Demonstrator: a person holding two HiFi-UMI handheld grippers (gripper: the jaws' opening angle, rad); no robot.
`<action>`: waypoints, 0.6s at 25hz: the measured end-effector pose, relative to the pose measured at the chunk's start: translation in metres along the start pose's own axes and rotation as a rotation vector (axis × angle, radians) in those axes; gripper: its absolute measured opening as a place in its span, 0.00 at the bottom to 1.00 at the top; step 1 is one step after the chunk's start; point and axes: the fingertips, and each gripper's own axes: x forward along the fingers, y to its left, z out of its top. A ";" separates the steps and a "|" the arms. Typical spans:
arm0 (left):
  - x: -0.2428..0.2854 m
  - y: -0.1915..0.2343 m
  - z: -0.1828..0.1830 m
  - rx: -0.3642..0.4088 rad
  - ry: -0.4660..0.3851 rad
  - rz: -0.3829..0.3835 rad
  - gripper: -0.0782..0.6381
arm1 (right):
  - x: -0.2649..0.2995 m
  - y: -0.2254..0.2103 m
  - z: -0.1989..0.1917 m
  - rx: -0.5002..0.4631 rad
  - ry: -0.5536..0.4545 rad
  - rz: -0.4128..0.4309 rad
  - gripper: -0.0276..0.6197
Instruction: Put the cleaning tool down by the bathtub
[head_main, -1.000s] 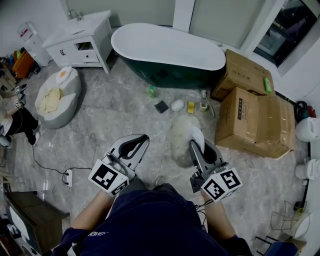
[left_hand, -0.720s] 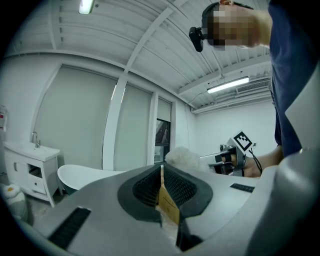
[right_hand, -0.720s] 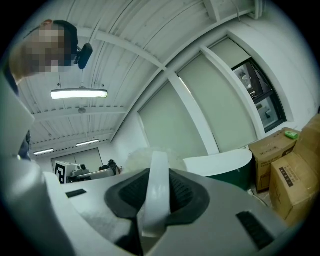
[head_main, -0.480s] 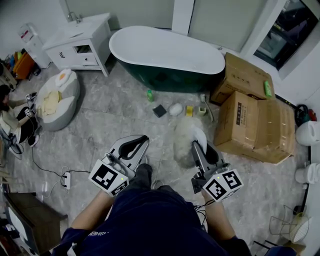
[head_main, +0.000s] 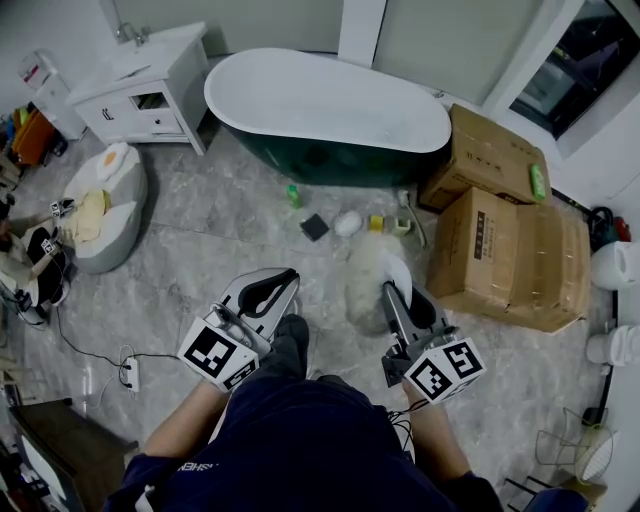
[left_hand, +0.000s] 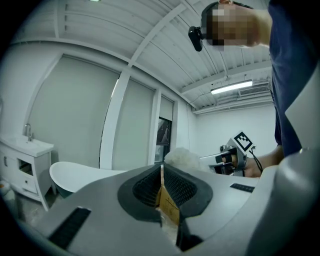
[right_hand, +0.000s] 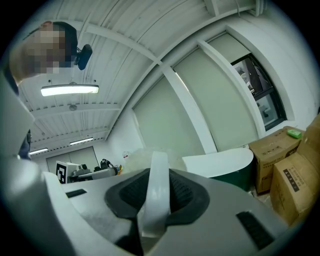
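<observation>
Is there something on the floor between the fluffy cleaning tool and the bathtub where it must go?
Yes. Between the cleaning tool, clamped in the right hand-held gripper, and the bathtub, small things lie in a row on the floor: a dark square pad, a white lump and a yellow piece.

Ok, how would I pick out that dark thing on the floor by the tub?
Start at the green, white-rimmed bathtub. Among the small things on the floor before it, the pad lies between a green bottle and a white lump. It alone is flat, square and black.
</observation>
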 end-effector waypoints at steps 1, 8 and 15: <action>0.005 0.010 -0.001 -0.005 0.004 -0.003 0.17 | 0.011 -0.004 0.000 0.002 0.007 -0.003 0.18; 0.033 0.089 -0.001 -0.030 0.033 -0.020 0.17 | 0.092 -0.020 0.007 0.019 0.035 -0.024 0.18; 0.055 0.169 0.005 -0.045 0.057 -0.041 0.17 | 0.170 -0.029 0.023 0.021 0.053 -0.055 0.18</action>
